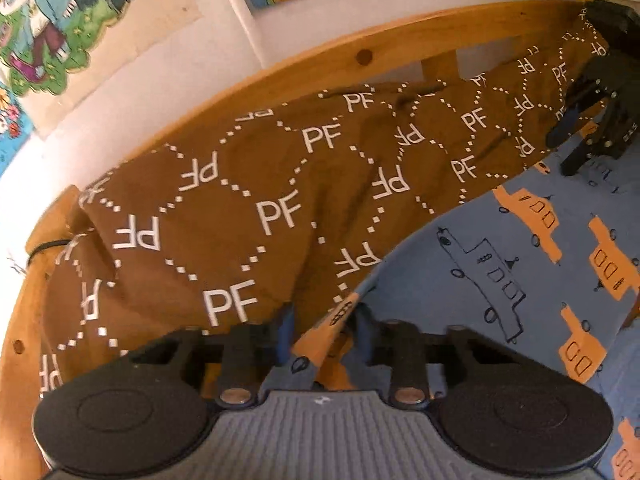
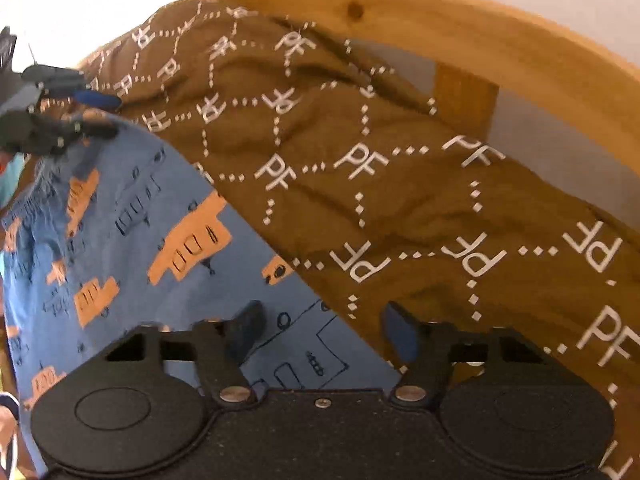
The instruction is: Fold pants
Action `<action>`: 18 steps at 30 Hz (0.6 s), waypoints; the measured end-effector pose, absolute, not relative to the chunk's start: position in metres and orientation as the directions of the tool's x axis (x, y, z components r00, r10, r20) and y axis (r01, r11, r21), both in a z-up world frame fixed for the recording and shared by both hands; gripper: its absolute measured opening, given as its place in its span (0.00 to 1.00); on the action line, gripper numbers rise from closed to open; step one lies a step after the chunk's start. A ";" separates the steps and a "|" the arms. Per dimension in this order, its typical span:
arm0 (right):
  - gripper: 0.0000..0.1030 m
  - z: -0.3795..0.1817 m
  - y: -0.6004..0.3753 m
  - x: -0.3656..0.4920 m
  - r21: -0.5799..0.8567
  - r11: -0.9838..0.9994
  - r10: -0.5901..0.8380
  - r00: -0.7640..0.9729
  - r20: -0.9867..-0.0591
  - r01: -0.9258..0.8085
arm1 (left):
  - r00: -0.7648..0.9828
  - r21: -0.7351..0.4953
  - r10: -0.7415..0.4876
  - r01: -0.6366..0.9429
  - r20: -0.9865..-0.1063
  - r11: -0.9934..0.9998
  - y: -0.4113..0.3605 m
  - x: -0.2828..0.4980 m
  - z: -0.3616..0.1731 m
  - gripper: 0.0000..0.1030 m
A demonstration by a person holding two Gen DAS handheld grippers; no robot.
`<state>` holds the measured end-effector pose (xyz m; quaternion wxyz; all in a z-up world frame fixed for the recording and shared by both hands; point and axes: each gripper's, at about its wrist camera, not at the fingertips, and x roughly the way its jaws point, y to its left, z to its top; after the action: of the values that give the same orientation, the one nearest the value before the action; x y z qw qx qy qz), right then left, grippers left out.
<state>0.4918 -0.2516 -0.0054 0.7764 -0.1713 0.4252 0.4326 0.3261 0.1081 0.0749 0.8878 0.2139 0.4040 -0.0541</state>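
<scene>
One pair of pants (image 1: 500, 264), blue with orange and outlined vehicle prints, fills the lower right of the left wrist view and the lower left of the right wrist view, lying on one brown blanket (image 1: 248, 200) printed with white "PF" letters and dotted diamonds. The blanket runs diagonally through the middle of both frames and bunches against one wooden bed rail (image 1: 400, 44) that arcs across the top. Two grippers are in play. The left gripper (image 1: 324, 330), at the bottom centre of its own view, has its two fingers drawn fairly close together with a raised fold of the pants' edge standing between them; whether the pads actually press the cloth cannot be told. The right gripper (image 2: 322, 330), at the bottom centre of its own view, has its two fingers spread wide, clasping nothing, with the pants' edge and the blanket beneath the gap. Three colourful pictures (image 1: 60, 24) hang on the white wall in the upper left of the left wrist view.
</scene>
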 end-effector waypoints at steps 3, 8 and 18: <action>0.32 -0.009 -0.253 0.488 0.110 0.561 0.531 0.256 -0.808 -0.820 | 0.660 0.343 0.074 0.288 -0.748 0.894 0.102 0.326 0.071 0.11; 0.00 -0.003 -0.250 0.468 -0.012 0.562 0.486 0.341 -0.805 -0.827 | 0.699 0.416 0.114 0.280 -0.706 0.865 0.089 0.315 0.070 0.04; 0.00 0.041 -0.223 0.464 -0.285 0.653 0.404 0.641 -0.653 -0.702 | 0.753 0.385 0.203 0.071 -0.625 0.920 0.095 0.323 0.098 0.03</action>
<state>0.4638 -0.2227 0.0409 0.8655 -0.2673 0.2785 0.3193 0.3230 0.0953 0.0981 0.9155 0.1966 0.3492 0.0360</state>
